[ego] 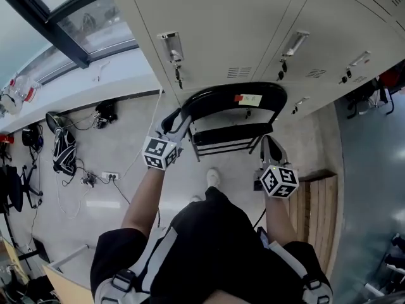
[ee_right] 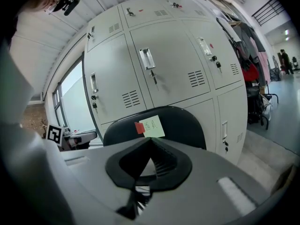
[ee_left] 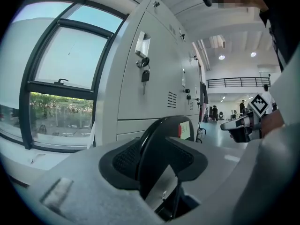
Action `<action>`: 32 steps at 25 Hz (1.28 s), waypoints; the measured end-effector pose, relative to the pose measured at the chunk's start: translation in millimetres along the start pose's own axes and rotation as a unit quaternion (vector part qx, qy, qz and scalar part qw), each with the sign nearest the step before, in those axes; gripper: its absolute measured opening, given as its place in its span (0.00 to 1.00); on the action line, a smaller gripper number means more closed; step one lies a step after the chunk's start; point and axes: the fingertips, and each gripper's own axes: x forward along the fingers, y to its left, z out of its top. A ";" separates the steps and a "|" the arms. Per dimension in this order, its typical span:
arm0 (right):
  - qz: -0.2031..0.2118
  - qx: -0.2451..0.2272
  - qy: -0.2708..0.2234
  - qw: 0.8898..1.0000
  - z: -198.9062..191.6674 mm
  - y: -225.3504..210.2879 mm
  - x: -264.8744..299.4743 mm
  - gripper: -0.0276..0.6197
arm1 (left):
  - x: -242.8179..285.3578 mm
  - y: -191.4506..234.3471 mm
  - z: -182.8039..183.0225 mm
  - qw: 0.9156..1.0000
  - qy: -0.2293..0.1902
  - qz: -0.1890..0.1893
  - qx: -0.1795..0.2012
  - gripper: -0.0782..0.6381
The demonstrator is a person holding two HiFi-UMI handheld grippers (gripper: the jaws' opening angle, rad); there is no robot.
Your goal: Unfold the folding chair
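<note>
Head view shows our left gripper (ego: pixel 178 120) pinching the backrest rim of the folding chair (ego: pixel 221 100). Our right gripper (ego: pixel 269 143), jaws seemingly pressed together on nothing, hangs near its right side. Lockers (ego: pixel 221 30) stand just behind.

A big, hall-like lab or workshop space with a changing corner. A bank of grey steel lockers (ego: pixel 253 37) with keys hanging in the locks (ee_left: pixel 145 74) stands beside a tall window (ee_left: pixel 61 78). A power strip (ego: pixel 109 176) and loose cables (ego: pixel 76 170) lie on the bare concrete floor (ego: pixel 145 170). Farther off are a railed mezzanine (ee_left: pixel 236 82), ceiling lights (ee_left: pixel 221 57) and hanging clothes (ee_right: pixel 248 55).
</note>
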 end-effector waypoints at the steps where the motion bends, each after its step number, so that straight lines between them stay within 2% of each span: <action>1: 0.004 -0.002 0.007 1.000 -3.9 -0.6 3.8 0.05 | 7.6 3.4 -5.1 1.000 0.012 0.003 0.009 0.36; 2: 0.008 -0.004 0.014 1.000 -7.1 -0.8 8.0 0.05 | 15.8 5.9 -10.4 0.999 0.026 0.003 0.020 0.43; 3: 0.013 -0.007 0.020 1.000 -9.1 -0.7 12.3 0.05 | 24.3 7.5 -14.8 0.999 0.039 0.001 0.029 0.46; 7: 0.034 -0.012 0.036 0.999 -15.7 4.0 22.2 0.05 | 42.1 8.6 -23.8 0.996 0.070 -0.027 0.037 0.47; 10: 0.048 -0.009 0.049 0.998 -26.6 4.3 22.4 0.05 | 46.5 11.7 -30.2 0.992 0.097 -0.049 0.062 0.46; 14: 0.042 -0.005 0.072 0.996 -44.1 -8.8 18.6 0.05 | 56.1 10.6 -34.9 0.986 0.126 -0.075 0.081 0.46; 18: 0.037 0.004 0.080 0.996 -53.7 -16.1 14.9 0.05 | 64.8 5.1 -40.0 0.975 0.160 -0.098 0.117 0.46; 25: 0.045 0.003 0.118 0.992 -89.6 -0.8 7.3 0.05 | 56.0 -2.7 -42.2 0.977 0.151 -0.090 0.120 0.43; 28: 0.038 0.000 0.134 0.990 -106.2 6.0 12.8 0.15 | 45.1 -11.6 -40.2 0.977 0.138 -0.095 0.131 0.42; 32: -0.002 0.021 0.152 0.988 -126.9 2.1 17.6 0.22 | 26.7 -29.2 -42.1 0.976 0.128 -0.107 0.137 0.41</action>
